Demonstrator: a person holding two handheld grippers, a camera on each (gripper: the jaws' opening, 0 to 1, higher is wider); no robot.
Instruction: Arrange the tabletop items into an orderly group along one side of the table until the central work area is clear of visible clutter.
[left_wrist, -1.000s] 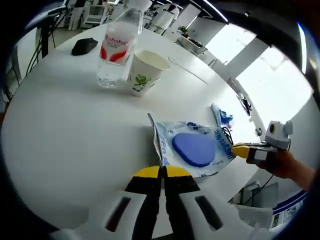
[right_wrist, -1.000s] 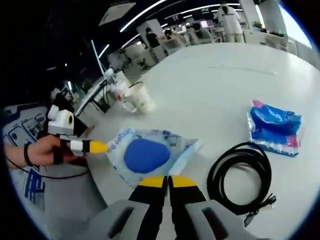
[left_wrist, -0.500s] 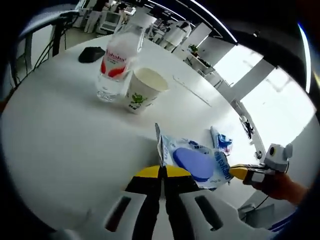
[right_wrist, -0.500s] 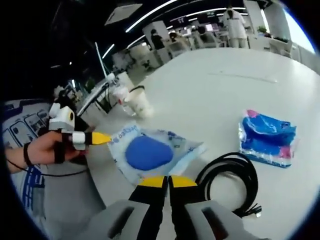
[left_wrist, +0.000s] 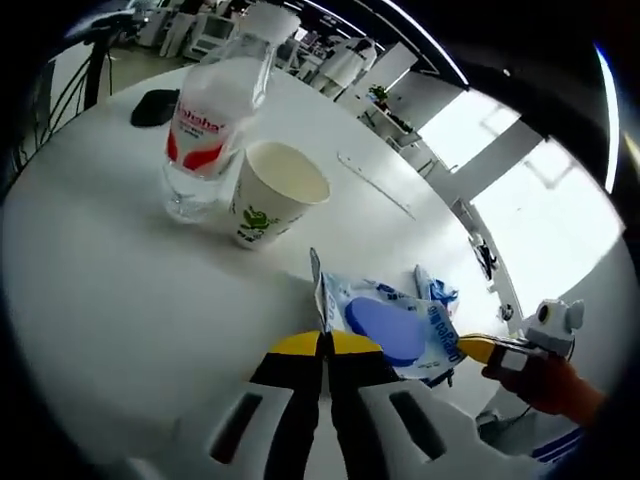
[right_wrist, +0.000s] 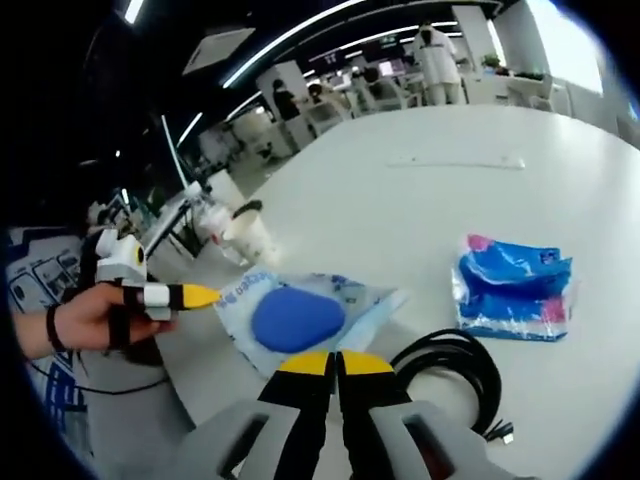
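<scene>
A clear plastic pouch with blue print and a blue oval pad inside (left_wrist: 392, 325) is held between both tools, near the bench edge closest to the person. The left hand-held gripper (left_wrist: 324, 352) is closed on one corner of the pouch, its jaws pressed together with the film standing up between them. The right hand-held gripper (right_wrist: 334, 362) is likewise closed on the pouch's opposite edge (right_wrist: 300, 318).

The pouch is judged light, thin and floppy; its film looks slippery and sags wherever it is not supported, so it is best taken at the sealed border, as now, not over the pad.

On the white round bench (left_wrist: 110, 260) one clear plastic water bottle with a red label (left_wrist: 205, 125) and one white paper cup with a green print (left_wrist: 268, 192) stand just beside each other, apparently touching, toward the far edge. One dark flat object (left_wrist: 153, 105) lies beyond them. One blue and pink soft packet (right_wrist: 512, 286) lies well apart from the pouch, and one coiled black cable (right_wrist: 452, 364) lies near the packet.
</scene>
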